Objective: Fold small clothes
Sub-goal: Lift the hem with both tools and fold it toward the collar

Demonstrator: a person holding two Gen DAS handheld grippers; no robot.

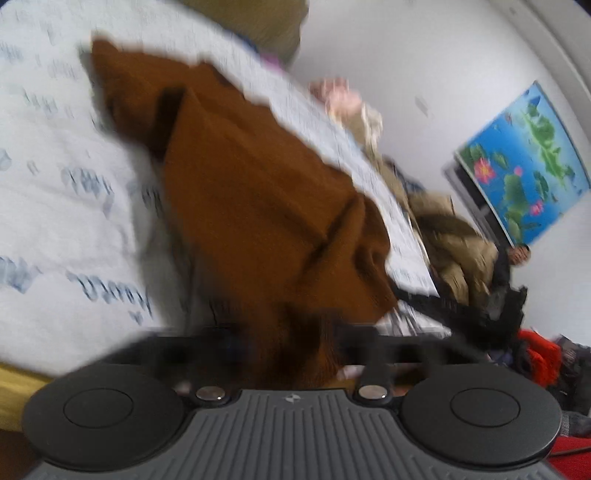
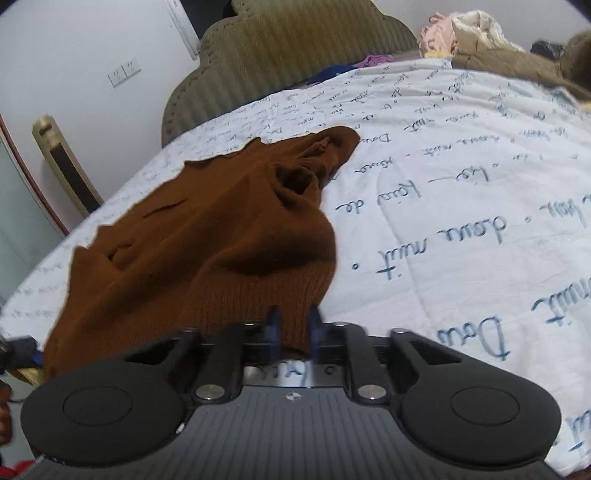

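Soft, floppy brown knit sweater (image 2: 207, 236) on bed (image 2: 461, 192) (light-ish, drapes). Right tongs (image 2: 293, 319) pinching ribbed hem; left tongs (image 1: 291, 343) too blurred, can't tell.

Each claw (image 2: 293, 321) is black with two round discs, ribbed grey casing, silver screws; right fingertips (image 2: 274, 318) blue.

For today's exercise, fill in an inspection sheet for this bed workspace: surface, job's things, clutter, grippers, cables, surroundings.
Surface: white bedspread printed with blue handwriting.
Job's things: brown knit sweater, crumpled, not yet folded.
Clutter: heap of clothes at the far edge.
Grippers: right gripper nearly shut at the sweater's ribbed hem; left gripper blurred, sweater draped across it, grip unclear.
Cables: nothing seen.
Surroundings: olive headboard, wall switches, lotus poster.
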